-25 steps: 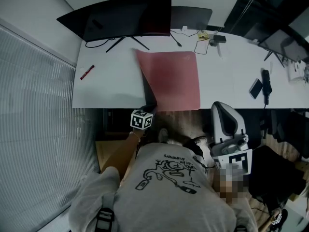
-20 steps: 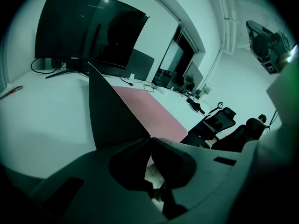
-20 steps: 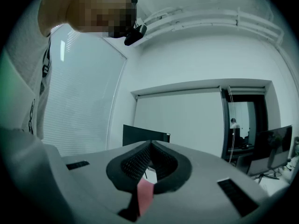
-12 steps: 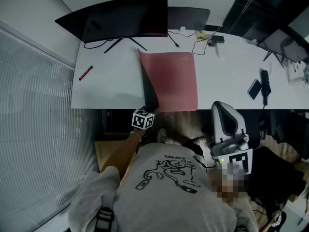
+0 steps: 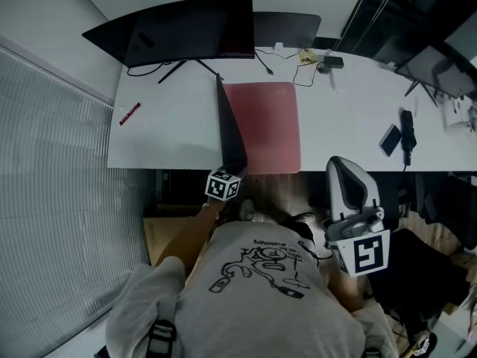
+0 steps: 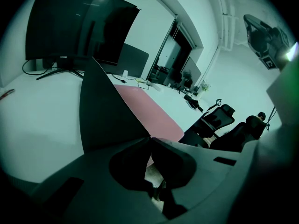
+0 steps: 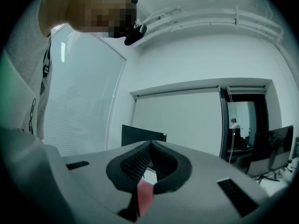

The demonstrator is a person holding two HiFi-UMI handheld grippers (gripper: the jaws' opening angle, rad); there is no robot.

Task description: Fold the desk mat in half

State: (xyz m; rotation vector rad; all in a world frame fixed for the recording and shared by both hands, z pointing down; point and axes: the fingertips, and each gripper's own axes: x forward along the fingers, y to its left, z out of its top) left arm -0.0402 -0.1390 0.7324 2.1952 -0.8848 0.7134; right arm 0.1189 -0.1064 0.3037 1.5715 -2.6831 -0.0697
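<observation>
The desk mat (image 5: 268,125) lies on the white desk (image 5: 164,136), pink face up on its right half. Its left half stands up as a dark flap (image 5: 231,125) showing the black underside. My left gripper (image 5: 232,167) is at the desk's near edge, shut on the mat's near left corner. In the left gripper view the dark flap (image 6: 105,111) rises straight from the left gripper (image 6: 150,138), with the pink face (image 6: 145,106) to its right. My right gripper (image 5: 344,166) hangs off the desk by the person's body, shut and empty; the right gripper (image 7: 150,146) points at a wall.
A wide curved monitor (image 5: 186,32) stands at the desk's back, with a second dark screen (image 5: 287,28) beside it. A red pen (image 5: 129,113) lies at the left. Cables (image 5: 313,58), a phone (image 5: 390,139) and a black device (image 5: 408,125) lie at the right.
The lifted left half of the mat has swung from a low lean to nearly upright, and less pink shows. The left gripper shifted slightly right. The right gripper stayed put.
</observation>
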